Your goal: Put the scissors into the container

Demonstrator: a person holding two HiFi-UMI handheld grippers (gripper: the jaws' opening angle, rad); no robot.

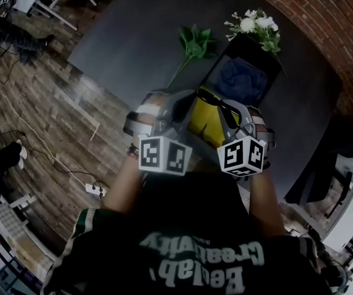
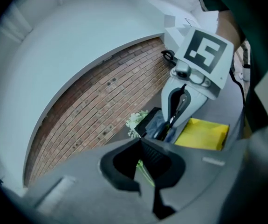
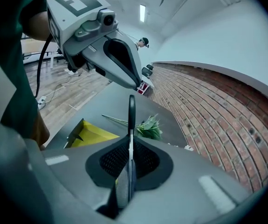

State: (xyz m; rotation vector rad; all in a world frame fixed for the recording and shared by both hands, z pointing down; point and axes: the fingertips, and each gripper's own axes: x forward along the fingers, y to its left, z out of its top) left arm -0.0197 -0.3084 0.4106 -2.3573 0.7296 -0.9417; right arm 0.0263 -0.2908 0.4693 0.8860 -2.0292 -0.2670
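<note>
The scissors (image 3: 131, 107) stand upright in my right gripper (image 3: 130, 168), which is shut on the blades; the black handle sticks up past the jaws. In the head view both grippers hover side by side over the yellow container (image 1: 204, 120), left gripper (image 1: 164, 112) on its left and right gripper (image 1: 234, 118) on its right. The yellow container (image 3: 94, 135) lies below and left of the scissors. My left gripper (image 2: 145, 171) has its jaws drawn to a thin slit with nothing in them. From there I see the right gripper (image 2: 186, 97) above the yellow container (image 2: 202, 133).
A black box with blue cloth inside (image 1: 244, 82) stands just beyond the yellow container. White flowers (image 1: 259, 26) lie at its far end, and a green leafy stem (image 1: 194, 45) lies to its left on the dark table (image 1: 133, 35). A brick wall (image 3: 217, 106) runs along the far side.
</note>
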